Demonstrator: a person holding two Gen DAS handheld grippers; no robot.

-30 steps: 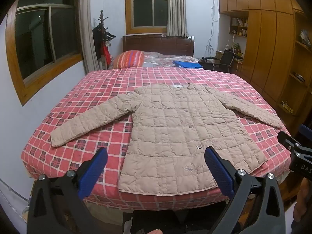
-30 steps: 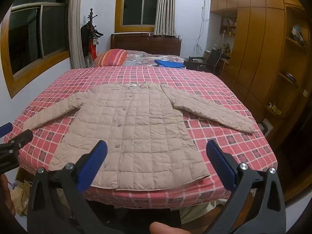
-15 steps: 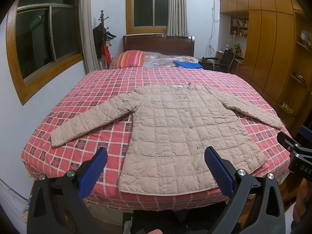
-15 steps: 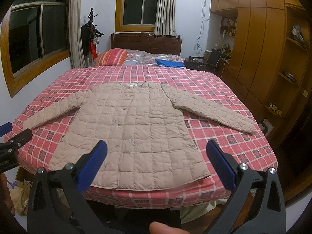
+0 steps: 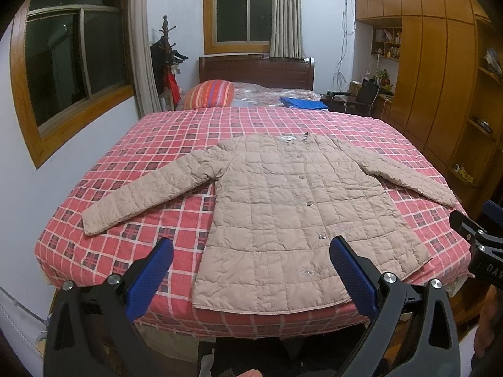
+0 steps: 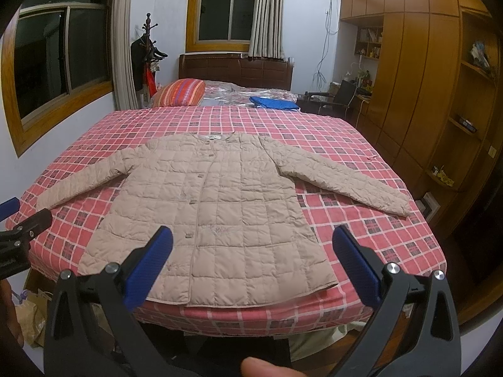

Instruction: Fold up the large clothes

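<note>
Left wrist view: beige quilted jacket (image 5: 292,213) lies flat on the checked bed (image 5: 151,144), collar toward the headboard (image 5: 256,70), hem nearest; left gripper (image 5: 251,251) and right gripper (image 6: 253,245) spread apart, empty.

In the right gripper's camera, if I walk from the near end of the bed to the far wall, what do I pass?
Beige quilted jacket → bare red checked bedspread → striped pillow → dark wooden headboard → curtained window.
</note>
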